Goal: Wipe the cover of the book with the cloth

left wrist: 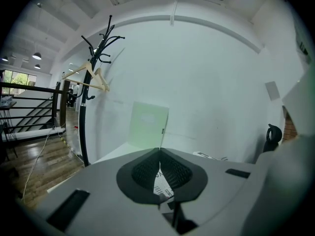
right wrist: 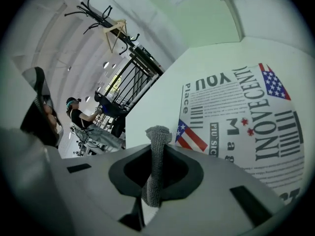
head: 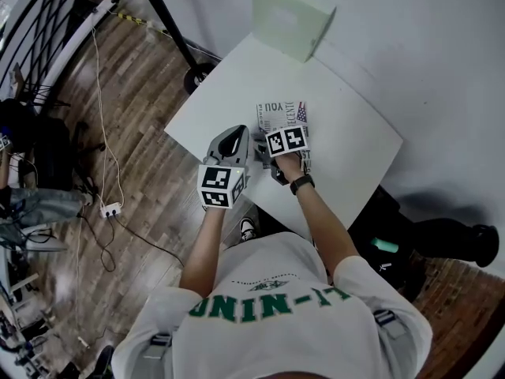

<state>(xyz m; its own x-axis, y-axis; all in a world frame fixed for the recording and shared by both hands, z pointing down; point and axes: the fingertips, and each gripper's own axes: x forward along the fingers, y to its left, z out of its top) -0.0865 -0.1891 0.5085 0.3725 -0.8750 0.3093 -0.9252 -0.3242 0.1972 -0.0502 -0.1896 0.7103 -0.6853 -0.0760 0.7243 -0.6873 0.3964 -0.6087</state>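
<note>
Grey knitted cloth (right wrist: pixel 157 176) sits in the right gripper (right wrist: pixel 157 149). Just ahead of it, the book (right wrist: pixel 236 117) has a white cover with black lettering and bars, red-white-blue flag motifs and red stars. The left gripper (left wrist: pixel 159 151) is grey with black pads, as is the right. Marker cubes (head: pixel 221 186) carry black-and-white squares. Beyond the left gripper is a pale green box (left wrist: pixel 147 124). The table (head: pixel 347 148) is white.

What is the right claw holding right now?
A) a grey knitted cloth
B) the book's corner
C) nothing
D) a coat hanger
A: the right gripper view shows the right claw shut on the grey cloth, with the book cover lying beyond it.
</note>
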